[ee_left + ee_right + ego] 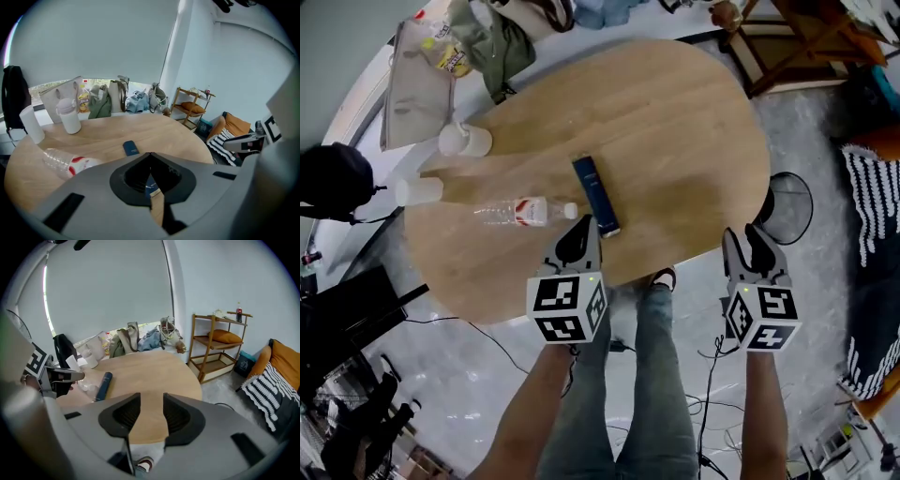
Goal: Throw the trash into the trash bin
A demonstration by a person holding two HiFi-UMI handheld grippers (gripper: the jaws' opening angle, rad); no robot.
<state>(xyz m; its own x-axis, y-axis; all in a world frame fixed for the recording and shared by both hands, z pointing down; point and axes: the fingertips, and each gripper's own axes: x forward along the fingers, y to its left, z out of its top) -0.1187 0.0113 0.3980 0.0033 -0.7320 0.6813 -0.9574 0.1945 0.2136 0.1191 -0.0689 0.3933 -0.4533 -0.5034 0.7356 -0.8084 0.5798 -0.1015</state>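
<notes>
Left tool [581, 236]: over the table's near edge, jaws closed tip to tip, nothing in them. Right tool [754, 246]: off the table's edge, above the floor, jaws parted by a clear gap, empty; only table [675, 131] top shows between them.

Just beyond the left tool's tip, a slim dark blue box [595, 195] lies flat on the wood. Beside it, to the left, a clear plastic bottle [523, 212] with a red-and-white label lies on its side. Farther left, two white cups [464, 141] near the table's rim.

On the floor right of the table, a black-rimmed round bin [789, 208], apparently wire. Past the far edge, bags [487, 42] piled along the wall.
</notes>
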